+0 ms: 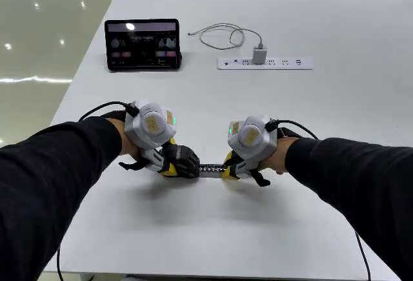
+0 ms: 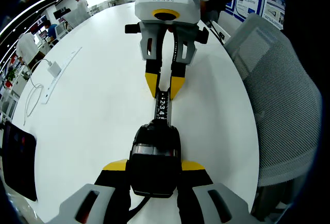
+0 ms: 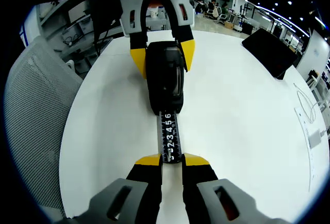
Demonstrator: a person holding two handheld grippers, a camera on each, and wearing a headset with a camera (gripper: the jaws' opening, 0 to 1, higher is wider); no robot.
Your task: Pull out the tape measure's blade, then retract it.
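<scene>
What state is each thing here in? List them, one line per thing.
tape measure: case clamped in the left gripper
blade: pulled out a short way, numbers up to 6 showing
left gripper: shut on the tape measure
right gripper: shut on the blade's tip
tablet: screen lit
charger: plugged into the power strip
cable: looped loosely on the table

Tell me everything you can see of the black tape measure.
The black, hard-looking tape measure case is clamped by its sides between the yellow-tipped jaws of the left gripper, low over the white table. Its dark blade, printed with pale numerals up to 6, is drawn out a short way, straight and flat, and its end is pinched by the right gripper.
</scene>
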